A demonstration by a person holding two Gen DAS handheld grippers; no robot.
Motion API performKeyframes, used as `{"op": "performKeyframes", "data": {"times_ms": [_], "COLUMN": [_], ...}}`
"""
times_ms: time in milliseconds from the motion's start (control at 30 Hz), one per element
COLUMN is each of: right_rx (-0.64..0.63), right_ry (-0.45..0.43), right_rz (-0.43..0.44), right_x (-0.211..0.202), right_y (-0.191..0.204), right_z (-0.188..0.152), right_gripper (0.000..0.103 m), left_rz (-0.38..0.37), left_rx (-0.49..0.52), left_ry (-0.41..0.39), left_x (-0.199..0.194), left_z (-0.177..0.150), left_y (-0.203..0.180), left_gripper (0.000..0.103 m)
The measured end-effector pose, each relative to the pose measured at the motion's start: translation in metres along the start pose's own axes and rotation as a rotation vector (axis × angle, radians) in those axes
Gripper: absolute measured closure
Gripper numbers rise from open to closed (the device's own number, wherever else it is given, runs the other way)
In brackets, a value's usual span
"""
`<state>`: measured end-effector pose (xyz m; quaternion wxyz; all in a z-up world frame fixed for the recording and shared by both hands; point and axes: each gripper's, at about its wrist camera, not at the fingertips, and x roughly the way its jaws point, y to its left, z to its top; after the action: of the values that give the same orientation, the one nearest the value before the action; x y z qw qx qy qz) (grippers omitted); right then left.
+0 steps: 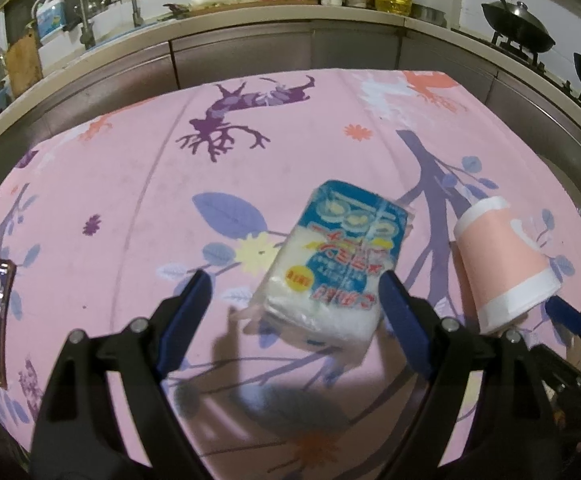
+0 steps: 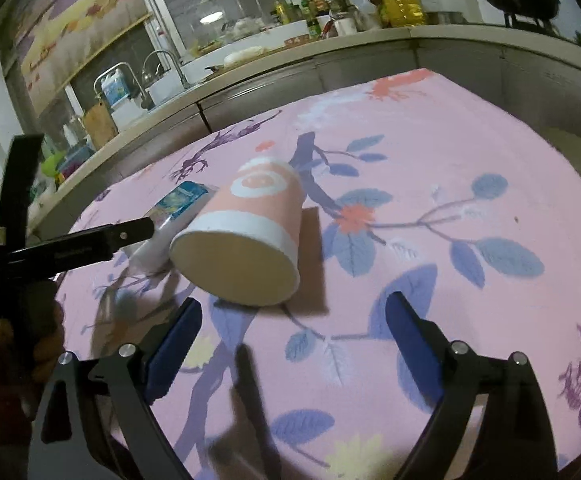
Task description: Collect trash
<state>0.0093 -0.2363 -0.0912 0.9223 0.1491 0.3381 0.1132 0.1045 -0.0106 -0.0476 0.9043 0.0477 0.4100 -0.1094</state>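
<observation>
Both my fingers (image 2: 290, 344) stand apart, empty; beside the blue-white plastic tissue pack (image 1: 330, 264), the toppled pink-white paper cup (image 2: 246, 240) could roll away if nudged.

Left tongs (image 1: 294, 304) and right tongs (image 2: 294, 332) both spread wide — empty, angled downward.

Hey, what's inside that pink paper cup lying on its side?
The pink paper cup shows its mouth in the right wrist view: a plain pale inside wall and nothing else visible. Its far bottom is hard to make out.
</observation>
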Motion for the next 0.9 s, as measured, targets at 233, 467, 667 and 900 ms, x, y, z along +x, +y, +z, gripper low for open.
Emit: {"op": "performKeyframes", "data": {"times_ms": [233,467,667,900], "right_rx": [0.034,0.034,0.044,-0.022], "right_ry": [-0.011,-0.022,-0.029,-0.024], "right_rz": [0.111,0.142,0.157,0.064], "right_x": [-0.003,-0.006,-0.008,-0.006], "right_y": [-0.007,-0.009,-0.011,0.0], "right_z": [-0.001,-0.003,-0.003,-0.005], "right_gripper": [0.006,0.006,0.006,0.019], "left_rz": [-0.006,0.006,0.011,0.016], "left_rx": [0.025,0.035,0.034,0.034], "left_ry": [0.003,0.002,0.006,0.017], "left_x": [0.002,0.0,0.001,0.006], "left_z": [-0.001,-0.002,-0.001,-0.001], "left_y": [-0.006,-0.009,-0.01,-0.01], "left_gripper": [0.019,0.018,0.018,0.018]}}
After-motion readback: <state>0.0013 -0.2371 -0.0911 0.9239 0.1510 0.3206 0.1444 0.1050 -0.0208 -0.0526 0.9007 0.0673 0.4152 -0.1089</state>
